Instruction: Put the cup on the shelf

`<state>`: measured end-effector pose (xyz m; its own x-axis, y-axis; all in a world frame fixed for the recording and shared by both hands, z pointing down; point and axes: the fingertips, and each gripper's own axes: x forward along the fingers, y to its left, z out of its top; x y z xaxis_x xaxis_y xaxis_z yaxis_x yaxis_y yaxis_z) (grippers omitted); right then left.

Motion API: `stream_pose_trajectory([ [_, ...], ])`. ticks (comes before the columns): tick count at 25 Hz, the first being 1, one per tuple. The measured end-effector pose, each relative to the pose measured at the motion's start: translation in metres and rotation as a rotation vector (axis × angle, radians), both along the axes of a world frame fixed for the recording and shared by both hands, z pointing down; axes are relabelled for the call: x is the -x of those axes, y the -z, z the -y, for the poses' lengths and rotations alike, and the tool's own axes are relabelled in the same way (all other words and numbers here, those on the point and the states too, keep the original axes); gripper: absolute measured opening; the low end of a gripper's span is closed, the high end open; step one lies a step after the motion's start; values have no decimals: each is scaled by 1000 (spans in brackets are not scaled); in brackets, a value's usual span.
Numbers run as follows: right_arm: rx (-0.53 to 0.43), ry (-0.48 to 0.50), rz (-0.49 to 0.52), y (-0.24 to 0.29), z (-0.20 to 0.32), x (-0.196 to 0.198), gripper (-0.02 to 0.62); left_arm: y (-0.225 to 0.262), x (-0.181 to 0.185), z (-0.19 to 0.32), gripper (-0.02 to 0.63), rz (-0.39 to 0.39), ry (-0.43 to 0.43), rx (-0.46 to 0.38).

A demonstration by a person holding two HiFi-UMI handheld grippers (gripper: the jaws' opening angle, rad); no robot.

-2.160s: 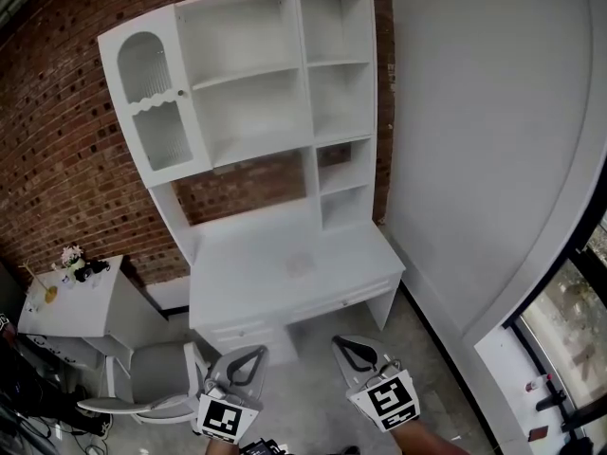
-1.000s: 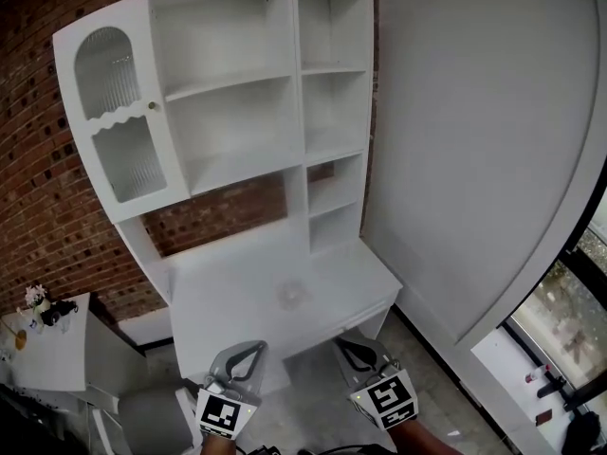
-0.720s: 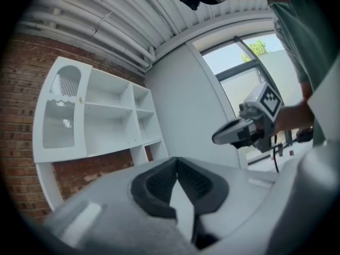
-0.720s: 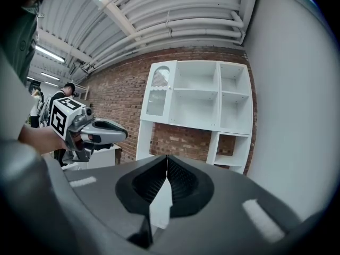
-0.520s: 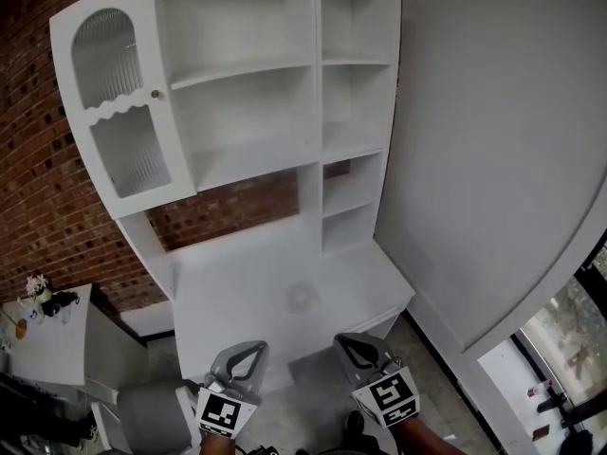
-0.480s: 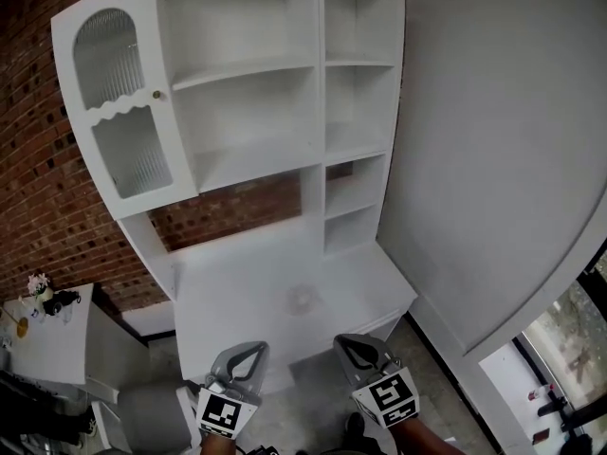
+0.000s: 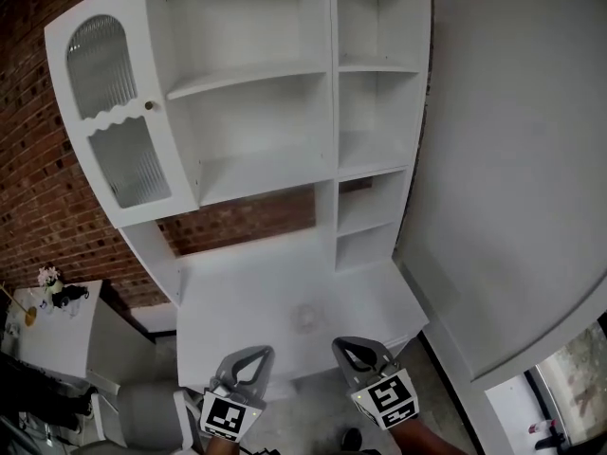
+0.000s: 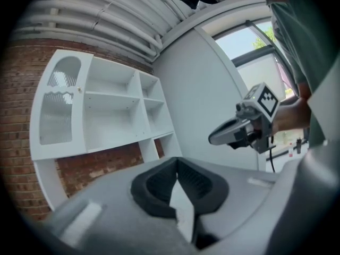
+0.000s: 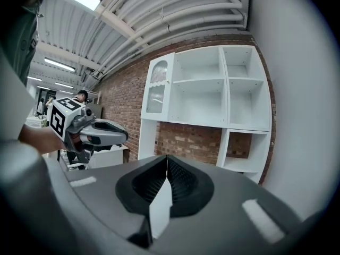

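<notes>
the head camera sits high and looks forward and steeply down on the white shelf unit (image 7: 285,112) and the desk (image 7: 237,292). the left gripper (image 7: 254,353) and the right gripper (image 7: 349,344) show at its bottom edge. each gripper view rides close behind its own jaws and looks about level at this same shelf unit. the left gripper view has the right gripper at its right side, and the right gripper view has the left one at its left.

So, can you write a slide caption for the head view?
Left gripper and right gripper, shut and empty, before a clear cup on the desk under white shelves.
</notes>
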<state>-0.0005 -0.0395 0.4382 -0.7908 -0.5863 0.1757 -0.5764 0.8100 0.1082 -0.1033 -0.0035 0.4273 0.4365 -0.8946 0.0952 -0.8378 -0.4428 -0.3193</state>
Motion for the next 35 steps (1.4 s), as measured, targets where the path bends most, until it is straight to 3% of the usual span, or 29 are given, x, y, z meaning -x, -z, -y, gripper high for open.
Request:
stream_pose_trajectory([
  [14, 8, 128, 25, -6, 81, -25, 8, -10, -27, 70, 5, 29, 132, 13],
  [21, 45, 148, 27, -20, 116, -20, 8, -20, -24, 103, 5, 28, 150, 43],
  [35, 76, 58, 7, -40, 186, 50, 17, -25, 41, 196, 6, -14, 20, 40],
])
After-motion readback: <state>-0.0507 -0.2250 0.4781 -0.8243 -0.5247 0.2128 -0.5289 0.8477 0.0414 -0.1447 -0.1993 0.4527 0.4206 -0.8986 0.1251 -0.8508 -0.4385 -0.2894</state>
